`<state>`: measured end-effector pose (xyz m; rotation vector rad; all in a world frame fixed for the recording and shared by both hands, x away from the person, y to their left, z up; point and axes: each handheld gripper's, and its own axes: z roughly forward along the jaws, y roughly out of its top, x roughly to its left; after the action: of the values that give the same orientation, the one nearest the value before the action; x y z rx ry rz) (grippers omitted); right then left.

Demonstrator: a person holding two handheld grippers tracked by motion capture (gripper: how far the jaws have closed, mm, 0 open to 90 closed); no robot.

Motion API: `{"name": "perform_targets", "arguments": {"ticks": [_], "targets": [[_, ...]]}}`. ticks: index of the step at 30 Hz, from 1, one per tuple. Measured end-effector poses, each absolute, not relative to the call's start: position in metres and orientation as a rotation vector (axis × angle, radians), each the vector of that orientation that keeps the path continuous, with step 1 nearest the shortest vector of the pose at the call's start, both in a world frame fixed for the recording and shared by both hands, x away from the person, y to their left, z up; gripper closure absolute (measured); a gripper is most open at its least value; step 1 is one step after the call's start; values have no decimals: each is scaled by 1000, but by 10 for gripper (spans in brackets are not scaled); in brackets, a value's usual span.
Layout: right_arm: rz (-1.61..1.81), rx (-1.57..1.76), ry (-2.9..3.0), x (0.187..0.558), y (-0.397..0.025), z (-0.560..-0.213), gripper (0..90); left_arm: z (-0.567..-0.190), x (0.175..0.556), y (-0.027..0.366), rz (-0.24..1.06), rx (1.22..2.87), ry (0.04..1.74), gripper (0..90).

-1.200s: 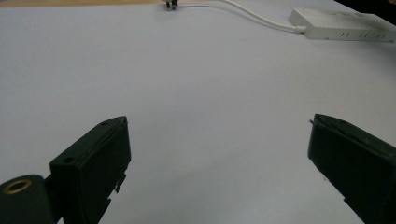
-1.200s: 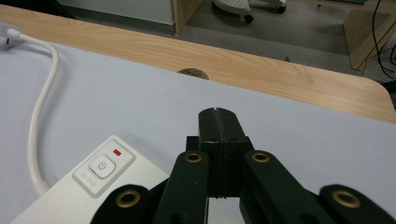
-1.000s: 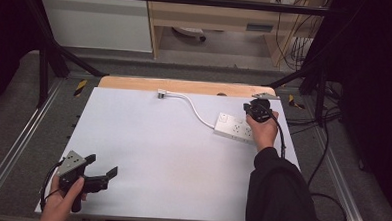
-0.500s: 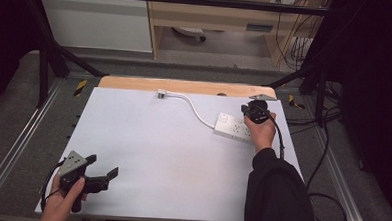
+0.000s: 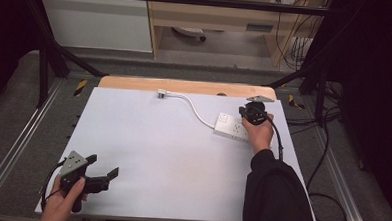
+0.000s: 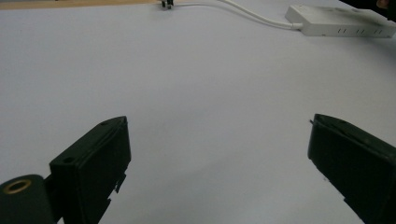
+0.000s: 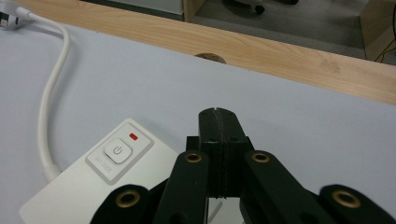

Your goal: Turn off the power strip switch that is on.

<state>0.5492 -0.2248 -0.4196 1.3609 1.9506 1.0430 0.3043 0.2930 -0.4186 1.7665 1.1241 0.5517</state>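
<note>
Holding my right gripper point(image 7: 218, 114) with its jaws pressed fully together and nothing between them, I keep it poised over the near end of the white power strip point(image 5: 232, 127), which lies on the counter point(image 5: 157, 149) at about 2 o'clock from the counter's centre. In the right gripper view the strip's power button point(image 7: 117, 152) sits at roughly 9 o'clock from the jaw tips, with a small red indicator point(image 7: 133, 136) just beyond it. The strip's white cable point(image 5: 194, 106) runs off toward 11 o'clock and ends in a plug point(image 5: 161, 93) near the wooden back edge point(image 5: 185, 86).

Step in hand, as I judge it: lining up the closed tips to press the button. The next move calls for shifting the tips sideways over the button, then pressing straight down.

My left gripper point(image 5: 101, 175) rests at 7 o'clock, jaws spread wide, holding nothing.
</note>
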Motion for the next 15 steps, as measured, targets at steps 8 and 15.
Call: {"name": "perform_targets", "arguments": {"ticks": [8,15], "targets": [[1031,1365,1958,544,-227,-425,900,-419,305,292,547,1780,1119,62],[1038,1374,1947,536,-232,-431,900,-418,304,293,551,1767,1122,68]]}}
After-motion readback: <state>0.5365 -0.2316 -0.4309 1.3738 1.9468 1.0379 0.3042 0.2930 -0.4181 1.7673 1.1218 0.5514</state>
